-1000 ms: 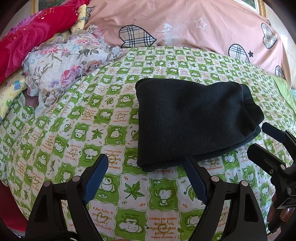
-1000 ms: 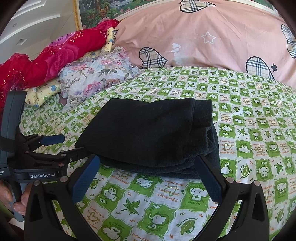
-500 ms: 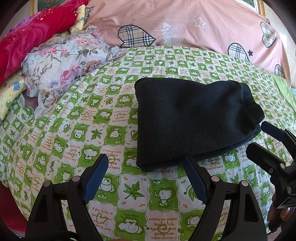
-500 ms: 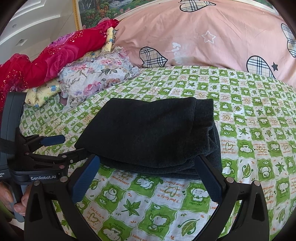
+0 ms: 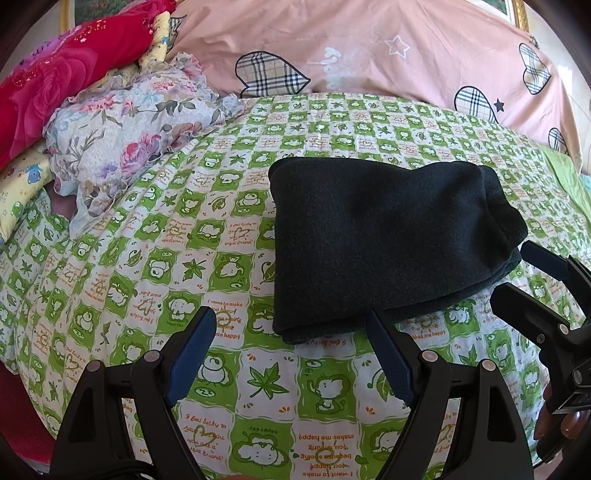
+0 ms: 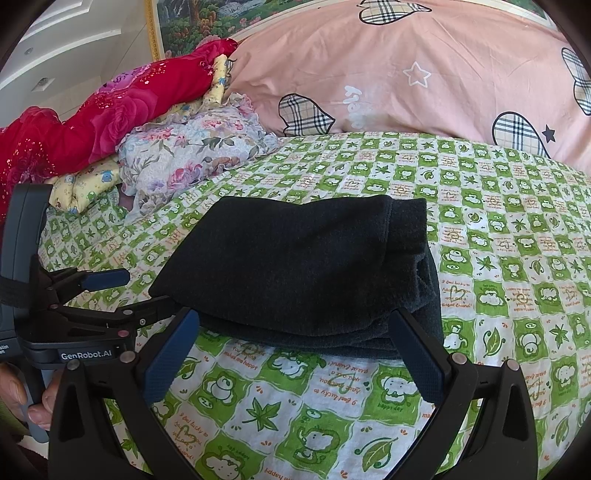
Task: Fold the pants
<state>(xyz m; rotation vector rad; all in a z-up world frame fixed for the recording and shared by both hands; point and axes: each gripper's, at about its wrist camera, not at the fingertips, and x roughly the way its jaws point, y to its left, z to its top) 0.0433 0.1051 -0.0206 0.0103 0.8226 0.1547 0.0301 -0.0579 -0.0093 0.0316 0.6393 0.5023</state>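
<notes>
The dark pants (image 5: 380,236) lie folded into a thick rectangle on the green-and-white patterned bedsheet (image 5: 177,236); they also show in the right wrist view (image 6: 314,266). My left gripper (image 5: 291,332) is open and empty, just in front of the bundle's near left corner. My right gripper (image 6: 291,332) is open and empty, at the bundle's near edge. Each gripper shows in the other's view: the right one (image 5: 524,280) at the bundle's right end, the left one (image 6: 122,291) at its left end.
A pink duvet (image 5: 369,48) with plaid hearts lies across the back of the bed. A floral cloth (image 5: 129,129), a red blanket (image 5: 55,81) and a yellow cloth (image 5: 22,181) are piled at the back left. A framed picture (image 6: 207,22) hangs behind.
Nearly nothing has changed. Both grippers stay open at the near edge of the folded pants, with only a slight drift of the views.
</notes>
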